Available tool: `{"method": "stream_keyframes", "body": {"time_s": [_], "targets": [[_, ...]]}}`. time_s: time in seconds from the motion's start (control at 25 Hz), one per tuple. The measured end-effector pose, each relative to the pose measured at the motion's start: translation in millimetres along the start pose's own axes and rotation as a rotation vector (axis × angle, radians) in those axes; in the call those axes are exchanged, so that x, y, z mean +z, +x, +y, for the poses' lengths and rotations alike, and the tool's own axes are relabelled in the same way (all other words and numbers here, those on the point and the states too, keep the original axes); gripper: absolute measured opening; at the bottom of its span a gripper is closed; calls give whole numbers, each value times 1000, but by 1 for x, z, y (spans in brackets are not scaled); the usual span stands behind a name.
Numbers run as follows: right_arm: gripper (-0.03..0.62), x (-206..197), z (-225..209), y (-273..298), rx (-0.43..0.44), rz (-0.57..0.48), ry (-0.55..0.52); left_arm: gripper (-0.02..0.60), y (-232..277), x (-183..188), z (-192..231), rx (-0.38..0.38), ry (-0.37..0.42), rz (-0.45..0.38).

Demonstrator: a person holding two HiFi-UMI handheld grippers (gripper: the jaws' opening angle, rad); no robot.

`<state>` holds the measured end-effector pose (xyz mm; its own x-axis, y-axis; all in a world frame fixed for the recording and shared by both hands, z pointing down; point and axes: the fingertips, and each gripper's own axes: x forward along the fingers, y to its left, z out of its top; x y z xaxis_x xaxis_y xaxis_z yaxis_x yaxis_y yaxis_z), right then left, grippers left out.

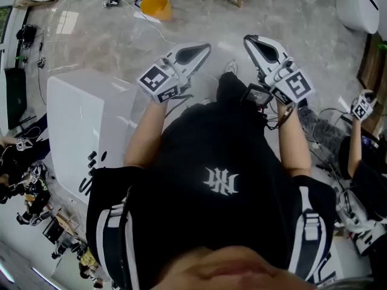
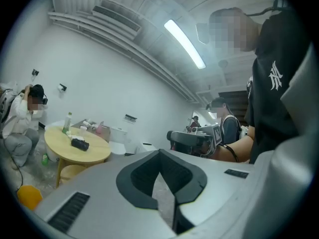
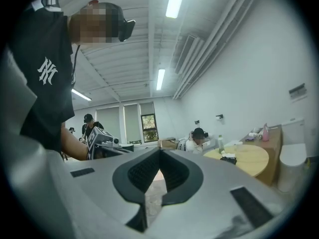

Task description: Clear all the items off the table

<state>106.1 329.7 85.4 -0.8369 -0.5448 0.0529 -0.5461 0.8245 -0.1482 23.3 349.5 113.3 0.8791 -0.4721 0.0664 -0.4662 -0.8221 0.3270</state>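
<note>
Black shirt [image 1: 224, 162] fills most of the head view, with 2 grippers held out front over the marble floor [image 1: 121, 41]. Left gripper [image 1: 204, 48] is clenched with nothing in it. Right gripper [image 1: 249, 41] is also clenched with nothing in it. 1 white desk [image 1: 72, 119] at left, 1 orange bucket [image 1: 156, 6] on the floor beyond. Only the gripper views show 1 round wooden desk [image 2: 94, 156], well apart from both grippers. It carries 1 upright green bottle [image 2: 66, 123], 1 black item [image 2: 79, 144] and small bits too tiny to tell. 1 seated person [image 2: 22, 118] is beside it. Only the head view shows the white desk.
</note>
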Motion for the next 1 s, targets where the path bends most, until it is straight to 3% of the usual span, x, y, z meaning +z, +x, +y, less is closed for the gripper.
{"method": "stream_keyframes", "body": {"time_s": [0.4,0.64,1.0], "targets": [[5,9,-125,13,35,21,-1,12,97,35,75,50,-22,57],[5,22,-173,47,68,45,7,12,126,72,120,89,-3,13],[5,51,-219,124,29,30,4,12,127,97,207,75,-2,-7]]}}
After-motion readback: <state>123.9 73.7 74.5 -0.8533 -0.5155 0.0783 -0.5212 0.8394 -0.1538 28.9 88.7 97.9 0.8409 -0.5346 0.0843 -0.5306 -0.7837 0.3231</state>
